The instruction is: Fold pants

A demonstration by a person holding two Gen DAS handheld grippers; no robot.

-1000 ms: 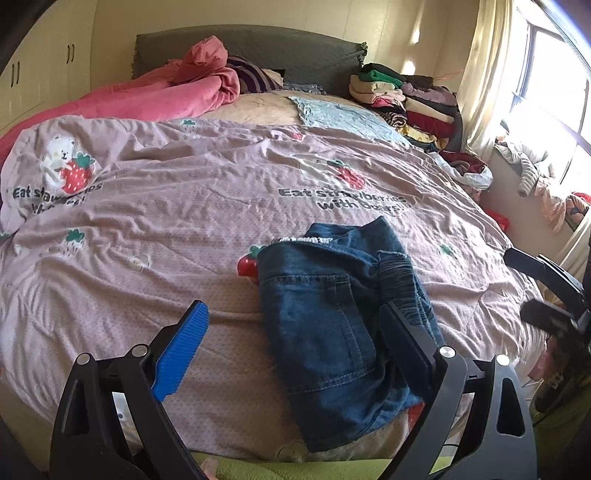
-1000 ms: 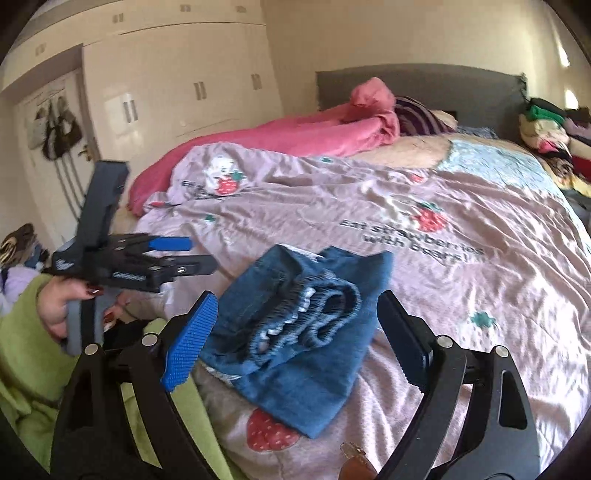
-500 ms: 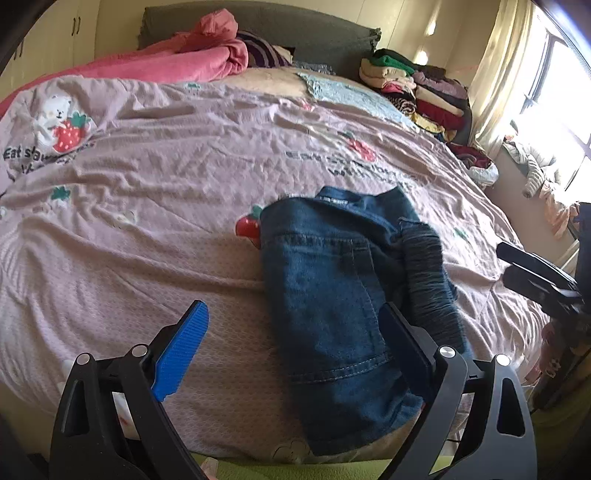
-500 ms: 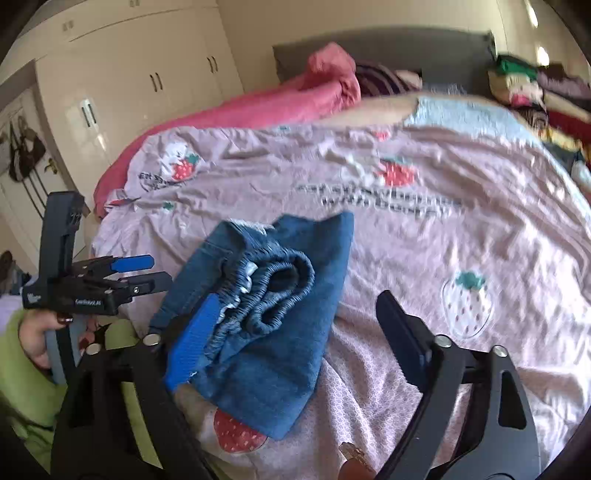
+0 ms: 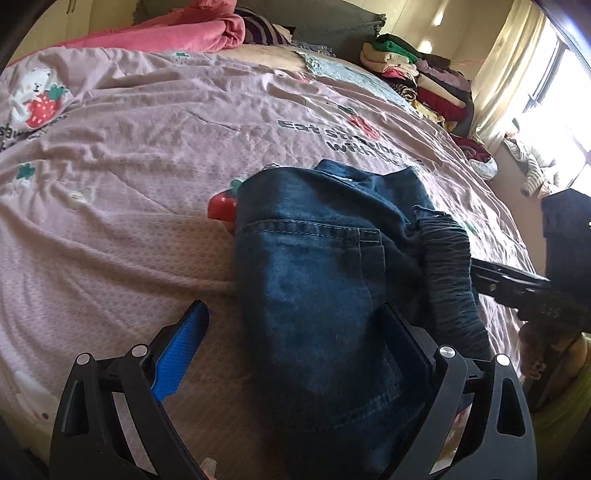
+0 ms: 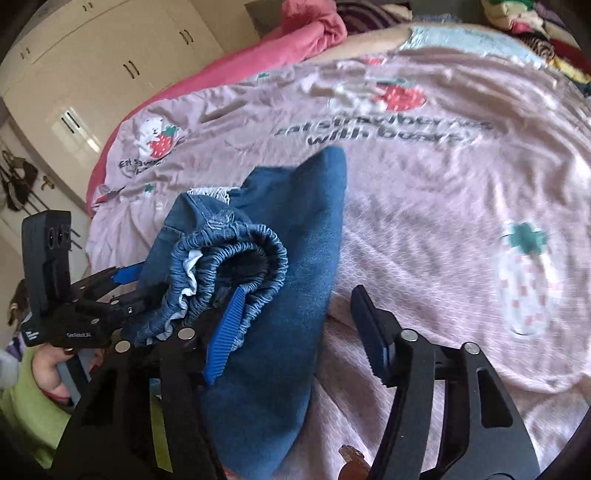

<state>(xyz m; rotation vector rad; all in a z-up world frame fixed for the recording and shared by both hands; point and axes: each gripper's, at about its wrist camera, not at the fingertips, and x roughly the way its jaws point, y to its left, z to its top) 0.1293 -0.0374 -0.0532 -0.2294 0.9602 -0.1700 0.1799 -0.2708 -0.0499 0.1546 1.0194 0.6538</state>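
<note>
Blue denim pants (image 5: 314, 280) lie folded on the lilac strawberry-print bedspread (image 5: 129, 177), close to the bed's near edge. Their gathered elastic waistband (image 6: 236, 254) bunches up on the left of the right wrist view. My left gripper (image 5: 295, 332) is open wide just above the pants; its dark finger sits over the denim and its blue pad over the bedspread. My right gripper (image 6: 295, 328) has its jaws closing, the blue pad against the waistband and the other finger over bare bedspread. A fold of denim lies between them, not pinched.
A stack of folded clothes (image 5: 417, 74) sits at the bed's far right corner, and a pink blanket (image 5: 177, 33) lies by the headboard. Cream wardrobes (image 6: 110, 74) stand beyond the bed. A hand in a green sleeve (image 6: 33, 398) holds the left gripper (image 6: 92, 295).
Both grippers sank toward the pants, which now fill more of each view. The right gripper's fingers narrowed, and its blue pad reached the waistband.
</note>
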